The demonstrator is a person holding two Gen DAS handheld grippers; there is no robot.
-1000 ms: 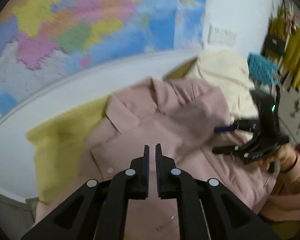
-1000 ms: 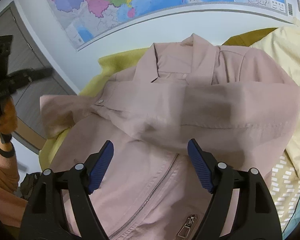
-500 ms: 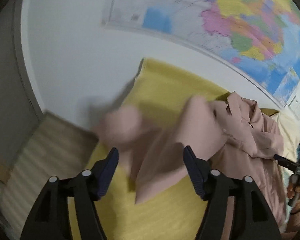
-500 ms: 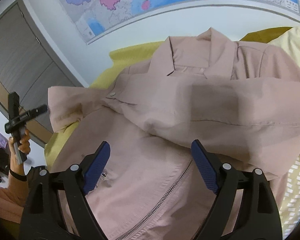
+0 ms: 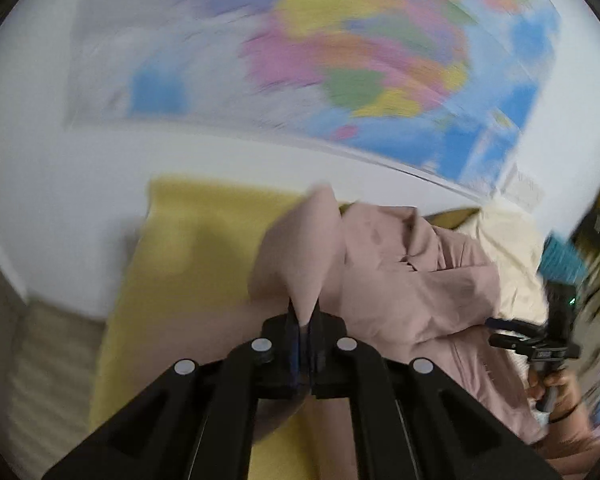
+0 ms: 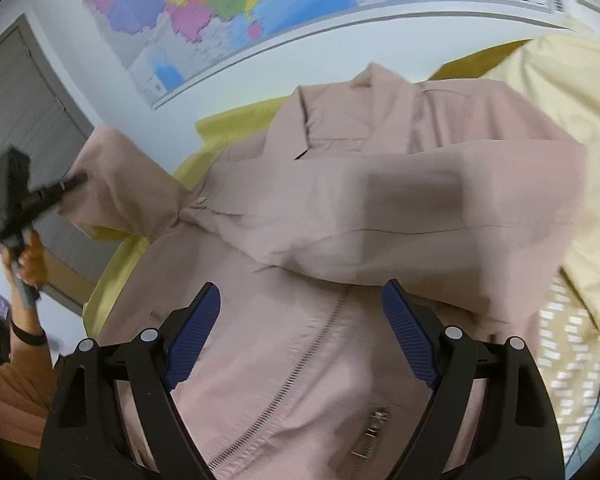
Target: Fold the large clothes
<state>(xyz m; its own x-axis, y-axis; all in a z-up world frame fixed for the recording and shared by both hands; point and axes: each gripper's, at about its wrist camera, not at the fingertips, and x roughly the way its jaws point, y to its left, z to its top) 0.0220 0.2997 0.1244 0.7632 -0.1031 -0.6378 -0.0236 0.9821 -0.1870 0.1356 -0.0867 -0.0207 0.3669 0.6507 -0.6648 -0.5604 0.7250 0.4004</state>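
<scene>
A pale pink zip jacket (image 6: 340,208) lies on a yellow cover (image 6: 228,120), collar toward the wall, with one sleeve folded across its chest. My left gripper (image 5: 305,320) is shut on the cuff of the other sleeve (image 5: 300,248) and holds it lifted; it also shows in the right wrist view (image 6: 66,186) at the left, pinching that sleeve (image 6: 128,188). My right gripper (image 6: 300,328) is open and empty, hovering over the jacket's zip (image 6: 300,372). It shows in the left wrist view (image 5: 512,332) at the right.
A cream blanket (image 6: 572,100) lies to the right of the jacket. A coloured wall map (image 6: 280,0) hangs behind the bed. A grey door (image 6: 24,120) is at the left. A patterned cloth (image 6: 568,344) is at the lower right.
My left gripper swung away to the left, opened over the loose sleeve, then shut on its cuff and lifted it. My right gripper stayed open over the jacket, drifting slightly.
</scene>
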